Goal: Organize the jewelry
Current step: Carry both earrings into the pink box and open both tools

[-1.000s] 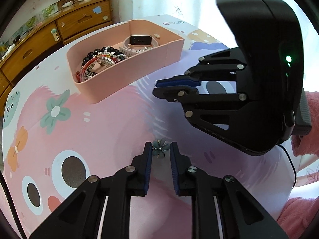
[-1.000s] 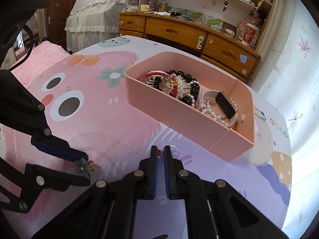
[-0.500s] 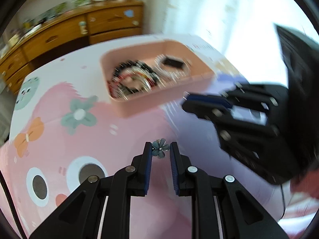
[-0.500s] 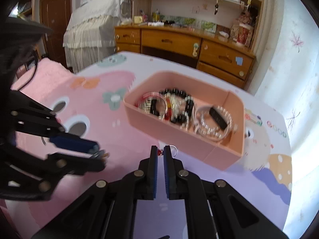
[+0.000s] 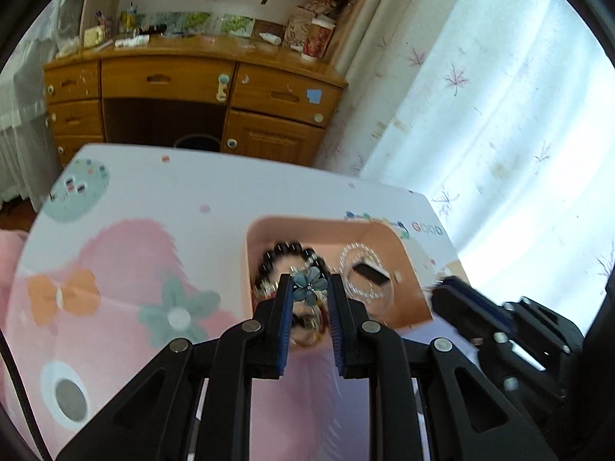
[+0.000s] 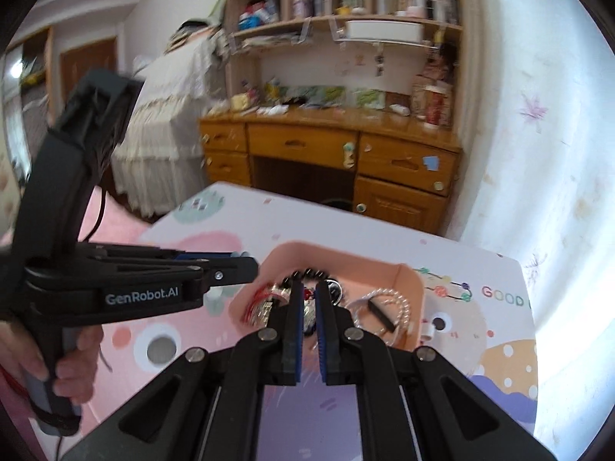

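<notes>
While I hover over the pink tray (image 5: pixel 407 257), both grippers pinch jewelry.
Left gripper (image 5: pixel 309 288) clamps a blue flower (image 5: pixel 309 285); right gripper (image 6: pixel 306 296) nips a small red piece (image 6: pixel 306 292).

A lived-in bedroom at home. At twelve o'clock stands a wooden desk (image 6: pixel 330 146) with drawers, cluttered on top, and open shelves (image 6: pixel 346 4) packed with bottles and books above it. At ten o'clock a bed (image 6: pixel 165 123) wears a frilled white cover. Floral curtains (image 5: pixel 499 115) glow with daylight at two o'clock. A cartoon-printed mat (image 5: pixel 134 253) covers the counter.
</notes>
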Demonstrator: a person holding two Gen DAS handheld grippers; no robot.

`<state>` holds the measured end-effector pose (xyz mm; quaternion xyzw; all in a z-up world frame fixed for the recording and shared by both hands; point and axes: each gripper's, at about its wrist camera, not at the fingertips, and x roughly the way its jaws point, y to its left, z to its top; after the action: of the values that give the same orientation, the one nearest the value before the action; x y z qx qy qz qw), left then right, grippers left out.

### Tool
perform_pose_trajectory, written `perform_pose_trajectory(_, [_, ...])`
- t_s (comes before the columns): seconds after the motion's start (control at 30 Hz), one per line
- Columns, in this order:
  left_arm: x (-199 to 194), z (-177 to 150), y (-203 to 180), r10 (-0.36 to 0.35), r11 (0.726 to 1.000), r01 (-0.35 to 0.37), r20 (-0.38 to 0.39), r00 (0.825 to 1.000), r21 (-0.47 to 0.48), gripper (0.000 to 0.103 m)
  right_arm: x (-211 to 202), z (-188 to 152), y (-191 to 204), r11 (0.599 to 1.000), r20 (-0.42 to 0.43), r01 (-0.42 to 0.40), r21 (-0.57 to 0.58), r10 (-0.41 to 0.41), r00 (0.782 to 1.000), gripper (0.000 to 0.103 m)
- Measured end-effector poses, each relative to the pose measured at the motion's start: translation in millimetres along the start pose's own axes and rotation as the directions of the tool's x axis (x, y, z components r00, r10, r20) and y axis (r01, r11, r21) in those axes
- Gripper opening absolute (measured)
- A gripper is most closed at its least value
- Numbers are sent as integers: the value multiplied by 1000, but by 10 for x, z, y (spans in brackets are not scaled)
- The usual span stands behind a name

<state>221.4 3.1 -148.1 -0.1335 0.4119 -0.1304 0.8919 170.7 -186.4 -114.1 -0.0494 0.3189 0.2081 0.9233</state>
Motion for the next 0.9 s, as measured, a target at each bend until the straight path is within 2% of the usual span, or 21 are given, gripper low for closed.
perform_pose_trajectory(0.1, [29, 80, -21, -5, 1000, 5, -10, 1000, 5, 16, -42, -10, -170, 995, 24, 15, 104, -18, 1000, 6])
perform_pose_trajectory(0.2, [46, 91, -45, -8, 1000, 8, -15, 1000, 10, 17, -19, -75, -277, 988, 6, 41, 150, -43, 999, 6])
perform_pose_trajectory(0.27, [47, 80, -55, -18, 1000, 18, -39, 999, 11, 35, 24, -123, -313, 986, -25, 58, 155, -55, 998, 7])
perform_pose_trajectory(0.3, [52, 76, -68, -21, 1000, 22, -52, 998, 16, 59, 69, -142, -317, 988, -61, 62, 142, -54, 997, 8])
perform_pose_trajectory(0.33, [44, 61, -88, -19, 1000, 20, -52, 998, 24, 69, 103, -158, -305, 989, -92, 83, 121, -72, 993, 8])
perform_pose_trajectory(0.4, [-26, 35, -114, -22, 999, 23, -23, 999, 32, 69, 88, -192, -275, 989, -96, 111, 93, -102, 990, 8])
perform_pose_trajectory(0.5, [-68, 10, -115, -32, 999, 33, -27, 999, 17, 70, 33, -234, -259, 990, -91, 94, 101, -85, 992, 9])
perform_pose_trajectory(0.6, [-99, -27, -98, -12, 1000, 13, -31, 999, 19, 72, 22, -310, -229, 988, -126, 115, 104, -101, 987, 11])
perform_pose_trajectory(0.67, [-97, -83, -78, 25, 999, -24, -54, 998, 22, 79, 22, -384, -216, 985, -163, 127, 118, -107, 981, 25])
perform_pose_trajectory(0.8, [-87, -316, -9, 106, 994, -103, -121, 987, 36, 81, -1, -662, -206, 965, -277, 92, 246, -21, 961, 33])
perform_pose_trajectory(0.87, [-89, -494, 23, 148, 988, -139, -172, 974, 64, 81, -43, -824, -204, 944, -330, 102, 313, 8, 944, 37])
perform_pose_trajectory(0.9, [-104, -600, 40, 174, 984, -161, -197, 965, 81, 81, -78, -958, -196, 925, -373, 114, 361, 32, 927, 38])
